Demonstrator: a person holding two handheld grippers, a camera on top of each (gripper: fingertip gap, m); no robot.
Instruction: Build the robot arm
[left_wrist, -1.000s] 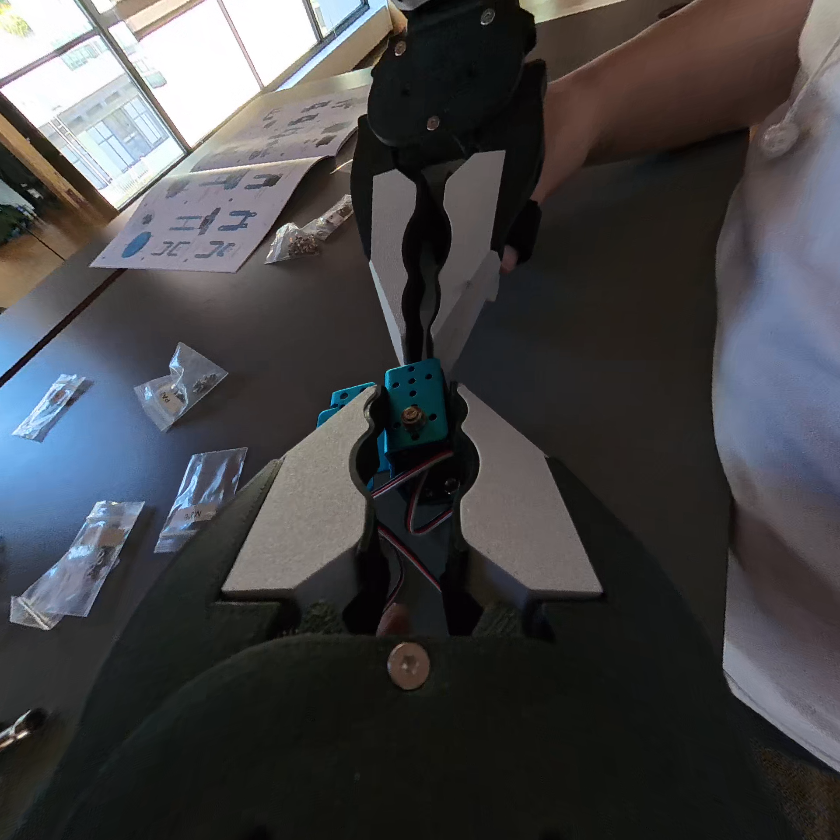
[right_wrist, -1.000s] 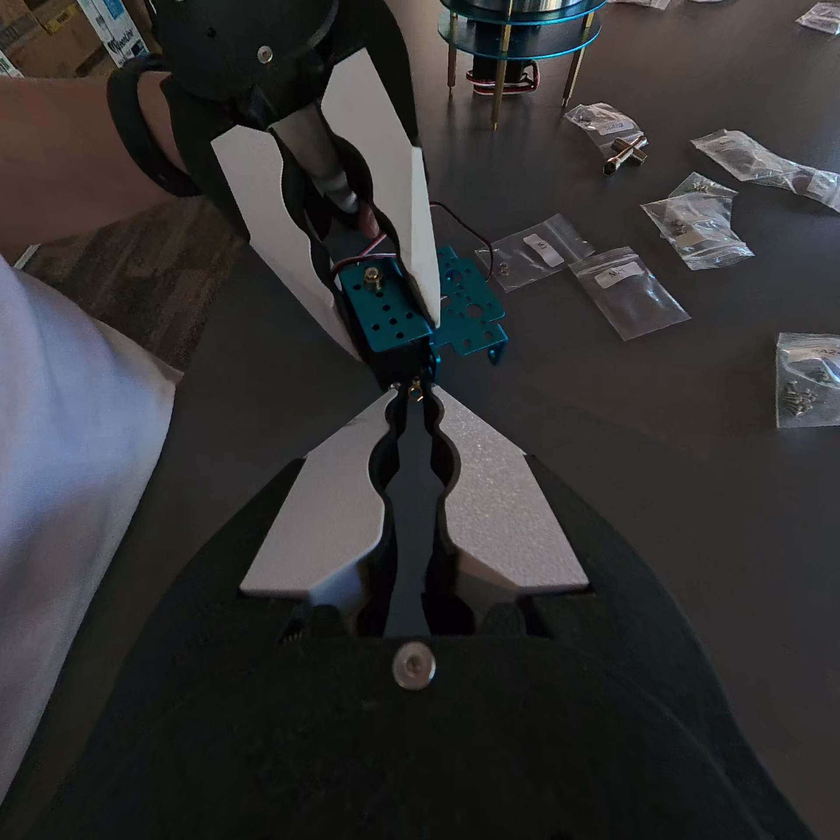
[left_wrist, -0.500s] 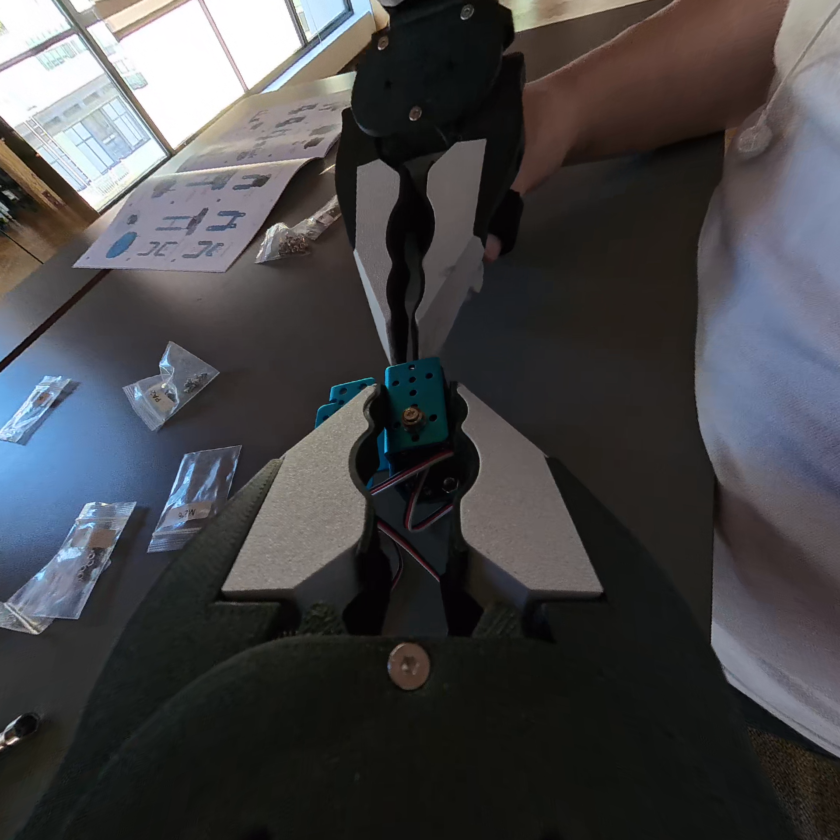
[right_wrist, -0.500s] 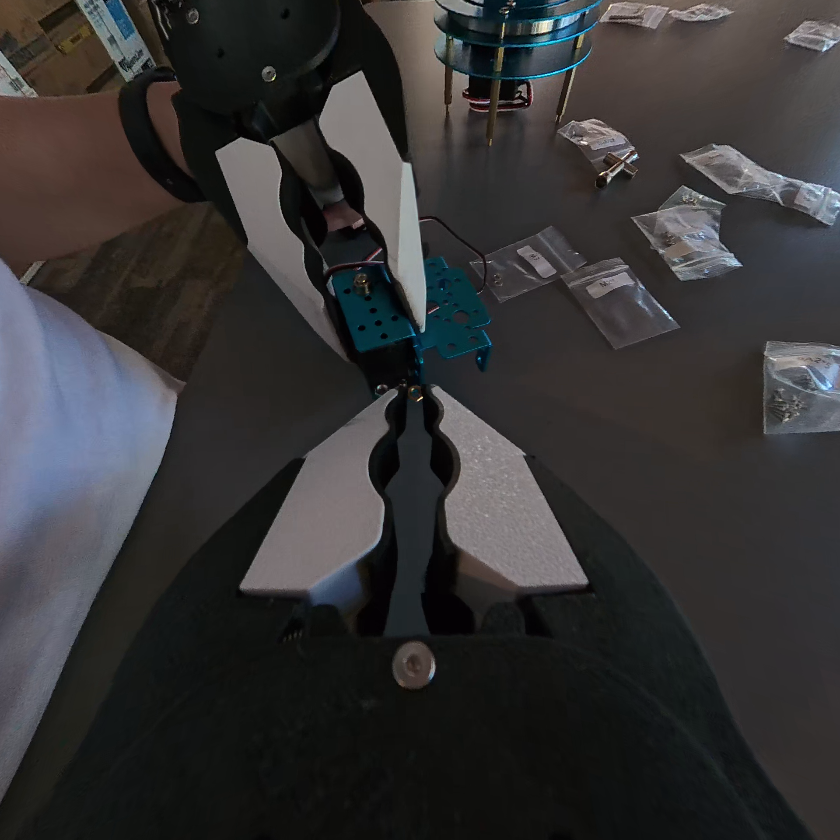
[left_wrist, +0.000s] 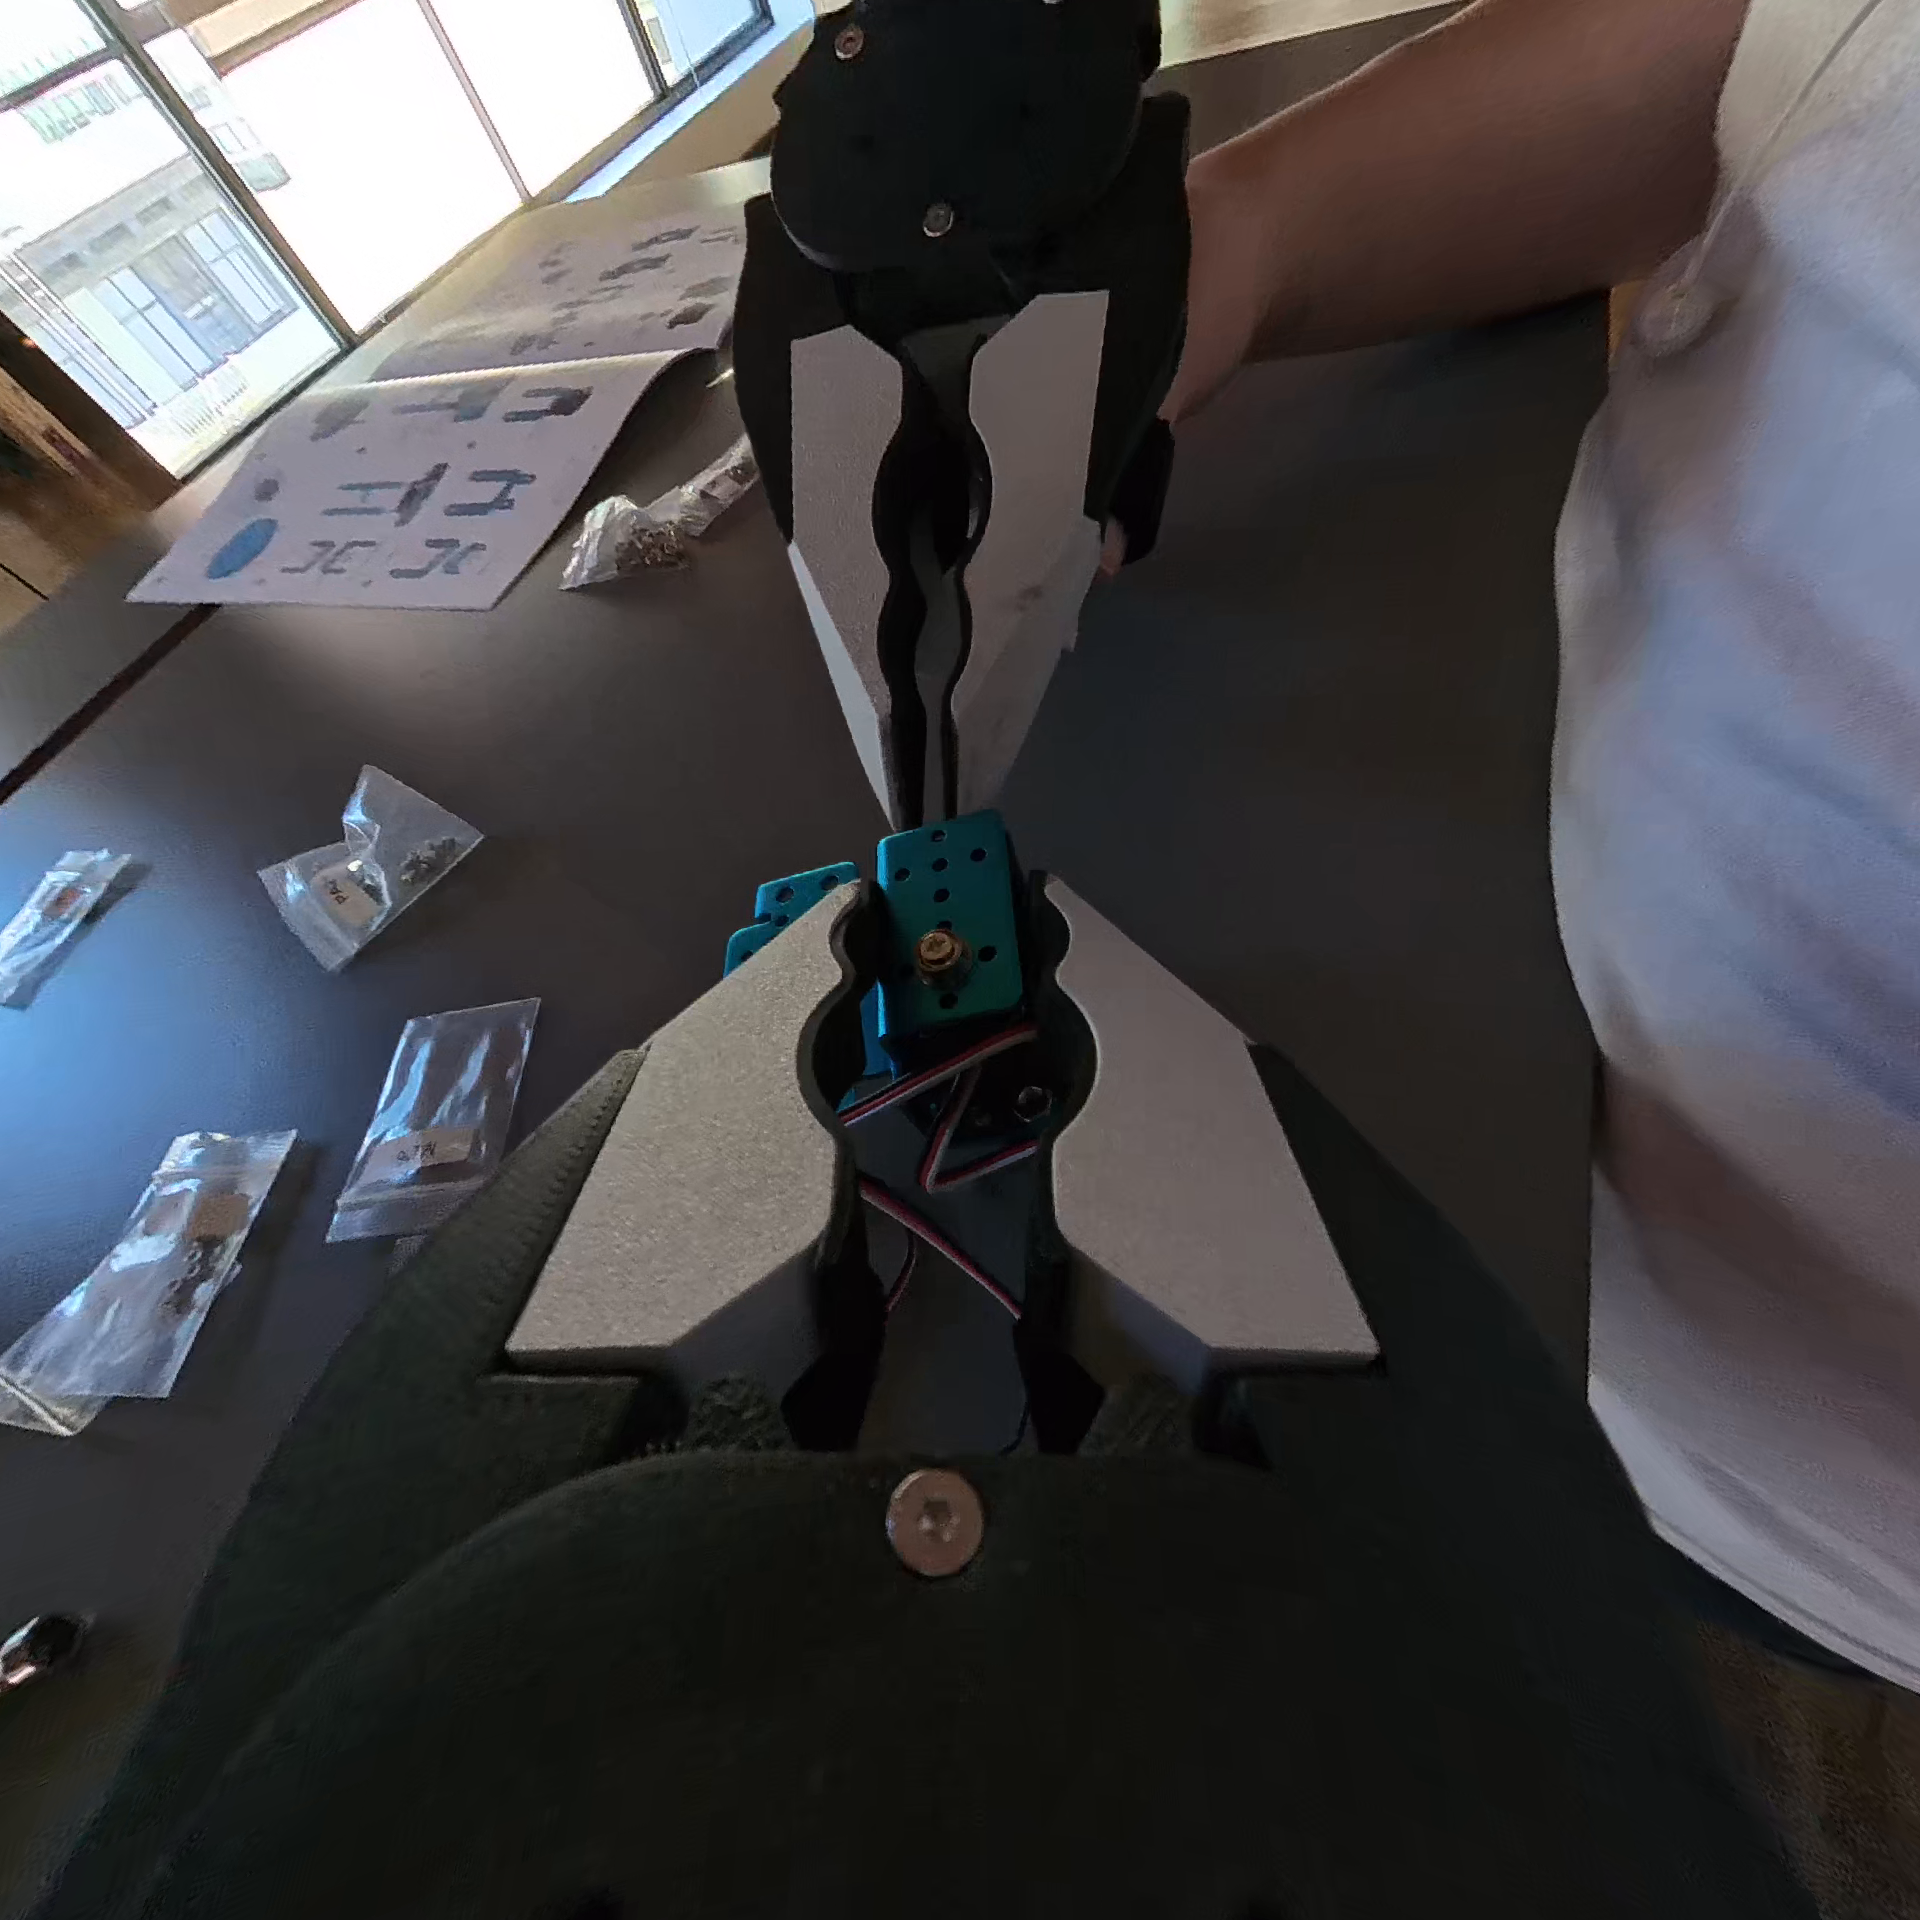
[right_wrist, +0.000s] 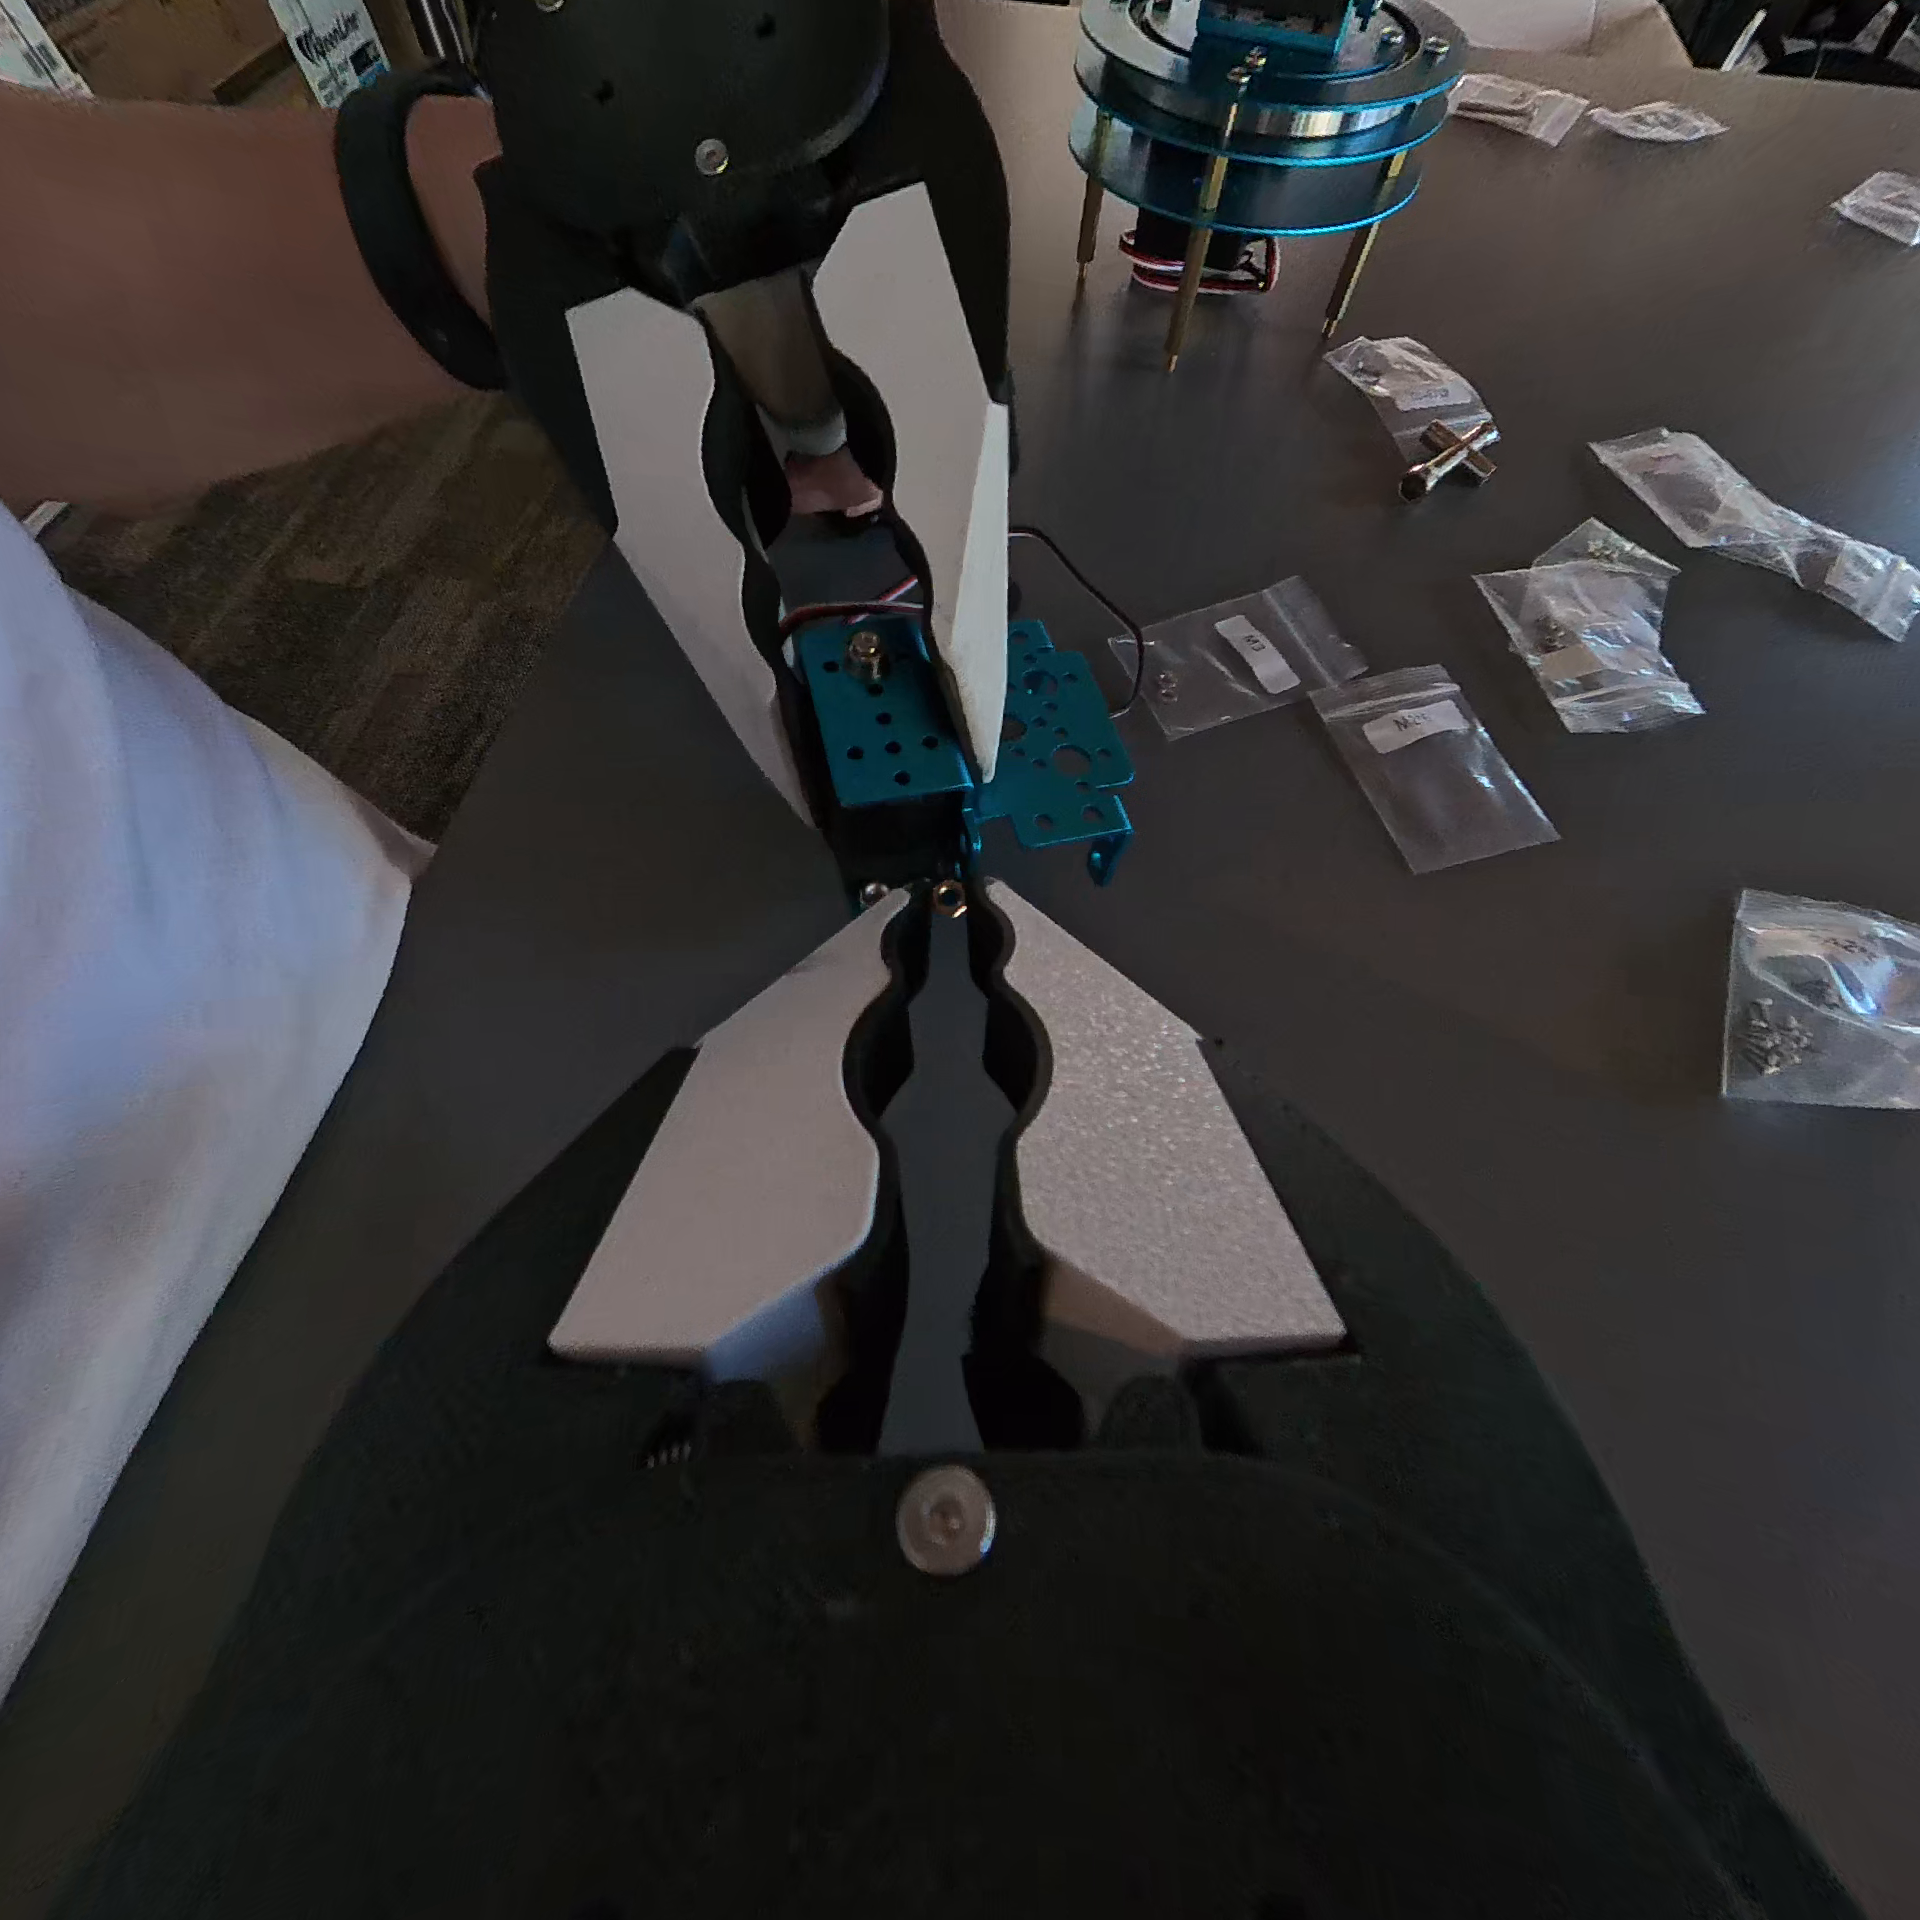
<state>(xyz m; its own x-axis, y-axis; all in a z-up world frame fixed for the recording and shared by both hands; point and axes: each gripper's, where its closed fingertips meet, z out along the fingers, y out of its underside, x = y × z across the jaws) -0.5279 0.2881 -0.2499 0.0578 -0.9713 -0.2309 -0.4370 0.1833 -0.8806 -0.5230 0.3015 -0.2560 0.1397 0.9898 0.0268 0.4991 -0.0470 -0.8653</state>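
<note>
Servo assembly (left_wrist: 940, 966) with its blue perforated bracket sits clamped between the left gripper (left_wrist: 951, 914) fingers, held above the dark table (right_wrist: 1351, 1143). Right gripper (right_wrist: 948, 902), nearly closed, pinches a small brass nut (right_wrist: 947, 898) against the assembly's end. Clear parts bags (right_wrist: 1434, 764) lie nearby.

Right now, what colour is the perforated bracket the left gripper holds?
Anodised blue bracket in the left gripper; the left wrist view shows it best.
</note>
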